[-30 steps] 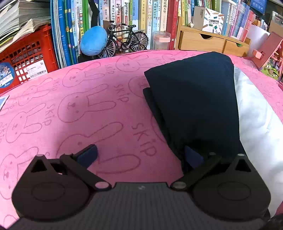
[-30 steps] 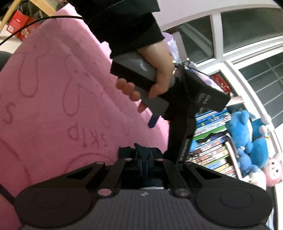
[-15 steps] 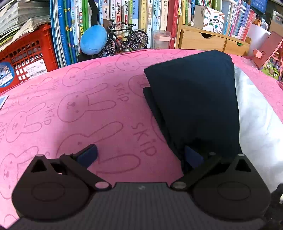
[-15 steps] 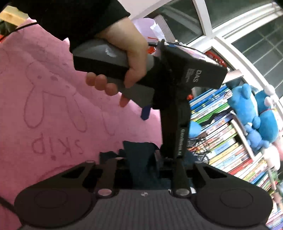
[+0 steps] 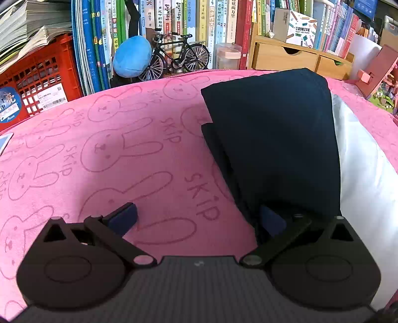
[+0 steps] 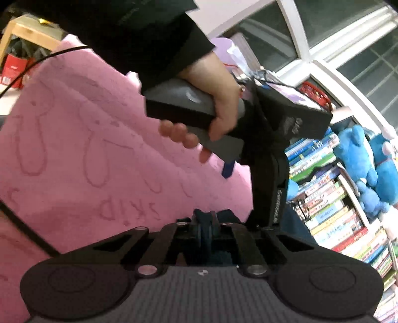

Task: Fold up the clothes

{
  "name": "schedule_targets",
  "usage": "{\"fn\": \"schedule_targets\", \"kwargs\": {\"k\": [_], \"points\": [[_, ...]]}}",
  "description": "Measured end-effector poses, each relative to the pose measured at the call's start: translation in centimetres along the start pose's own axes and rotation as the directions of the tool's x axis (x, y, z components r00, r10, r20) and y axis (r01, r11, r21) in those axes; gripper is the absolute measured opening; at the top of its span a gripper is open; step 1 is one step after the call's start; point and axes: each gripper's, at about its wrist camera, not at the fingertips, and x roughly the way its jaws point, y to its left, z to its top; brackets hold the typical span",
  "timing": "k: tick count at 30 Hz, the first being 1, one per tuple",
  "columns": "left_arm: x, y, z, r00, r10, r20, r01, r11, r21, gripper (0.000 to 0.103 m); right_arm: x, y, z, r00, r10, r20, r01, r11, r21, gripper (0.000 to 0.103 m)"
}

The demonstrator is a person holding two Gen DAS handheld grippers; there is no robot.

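"SKIP" repeats across the pink cloth [image 5: 104,154]; left tool [image 5: 197,218] spread wide, right tool [image 6: 206,227] pinching dark garment [image 5: 273,139]

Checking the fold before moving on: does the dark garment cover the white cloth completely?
No: a broad strip of the white cloth still shows along the right edge of the dark garment on the pink blanket.

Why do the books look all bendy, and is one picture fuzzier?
Left wrist view: sharp, but its fisheye lens curves the books and pink blanket. Right wrist view: fuzzier, the hand and window frame look smeared and bent.
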Motion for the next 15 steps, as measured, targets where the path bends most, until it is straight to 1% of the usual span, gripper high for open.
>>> {"fn": "schedule_targets", "kwargs": {"k": [4,5,6,7,9,10,13,15], "points": [[0.0,-0.1,-0.1,1.000,0.004,0.008,-0.004,1.000,-0.002,0.103,-0.3,0.3,0.4,1.000,0.005,0.006,-0.005,1.000,0.019,0.009],[0.1,-0.1,-0.1,1.000,0.007,0.011,-0.007,1.000,-0.004,0.103,-0.7,0.4,0.6,0.999,0.032,0.023,-0.033,0.999,0.022,0.009],[0.1,-0.1,-0.1,1.000,0.010,0.013,-0.010,1.000,-0.006,0.103,-1.2,0.6,0.9,0.997,0.070,0.046,-0.071,0.997,0.025,0.004],[0.1,-0.2,-0.1,1.000,0.012,0.014,-0.012,1.000,-0.009,0.103,-1.8,1.2,1.3,0.993,0.090,0.072,-0.091,0.996,0.007,0.003],[0.1,-0.2,-0.1,1.000,0.012,0.019,-0.012,1.000,-0.008,0.103,-3.0,2.9,2.2,0.985,0.116,0.128,-0.111,0.993,-0.048,0.004],[0.1,-0.2,-0.2,1.000,0.012,0.023,-0.012,1.000,-0.009,0.103,-3.5,3.3,2.6,0.982,0.121,0.142,-0.115,0.992,-0.051,0.004],[0.0,-0.2,-0.5,0.999,0.016,0.034,-0.015,1.000,-0.019,0.103,-4.0,2.6,2.9,0.985,0.110,0.136,-0.116,0.993,0.039,0.007],[-0.3,-0.2,-0.5,0.999,0.022,0.029,-0.021,0.999,-0.042,0.103,-4.2,1.6,2.3,0.991,0.080,0.110,-0.092,0.991,0.102,0.009]]}}
